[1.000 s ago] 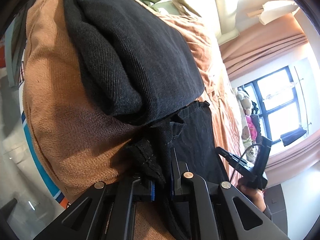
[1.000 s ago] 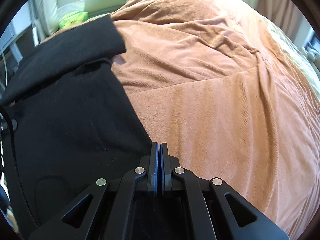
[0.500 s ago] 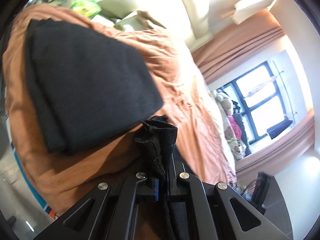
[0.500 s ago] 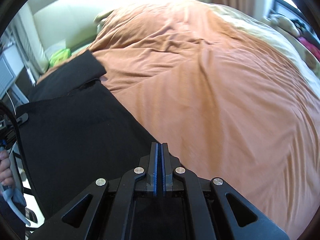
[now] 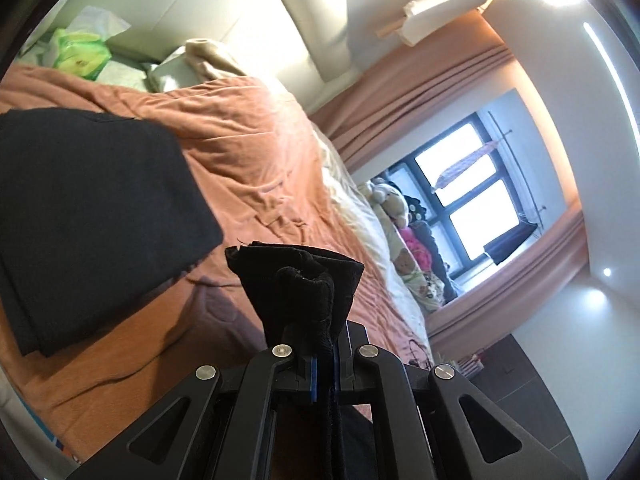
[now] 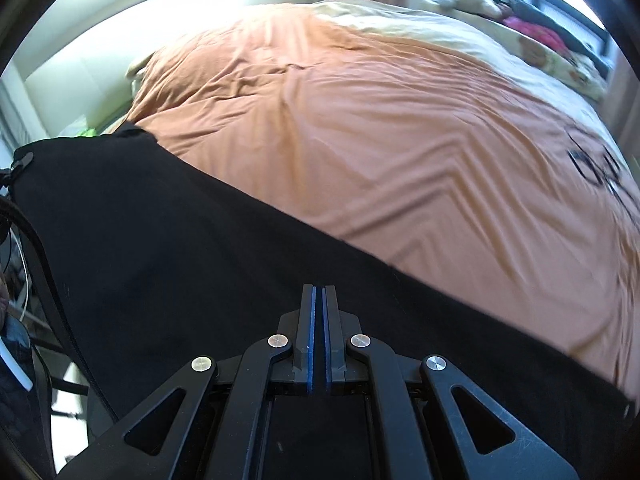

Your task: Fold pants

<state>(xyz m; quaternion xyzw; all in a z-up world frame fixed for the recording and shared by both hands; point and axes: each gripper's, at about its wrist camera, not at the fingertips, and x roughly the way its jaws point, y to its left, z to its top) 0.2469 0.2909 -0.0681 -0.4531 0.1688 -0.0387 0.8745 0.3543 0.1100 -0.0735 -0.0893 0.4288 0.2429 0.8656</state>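
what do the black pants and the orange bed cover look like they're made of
Pants: a soft, matte black woven cloth, perhaps cotton; it bunches limply in the left gripper. Bed cover: a thin, smooth orange fabric, probably cotton or a blend, with fine wrinkles.

Setting as I read it from the feeds: a home bedroom. A bed with a rumpled orange duvet [image 6: 360,120] fills both views. In the left wrist view, a dark-framed window [image 5: 472,196] sits at 3 o'clock, flanked by salmon curtains [image 5: 420,92]. Stuffed toys [image 5: 394,200] line the sill. A padded cream headboard [image 5: 224,12] stands at 11 o'clock.
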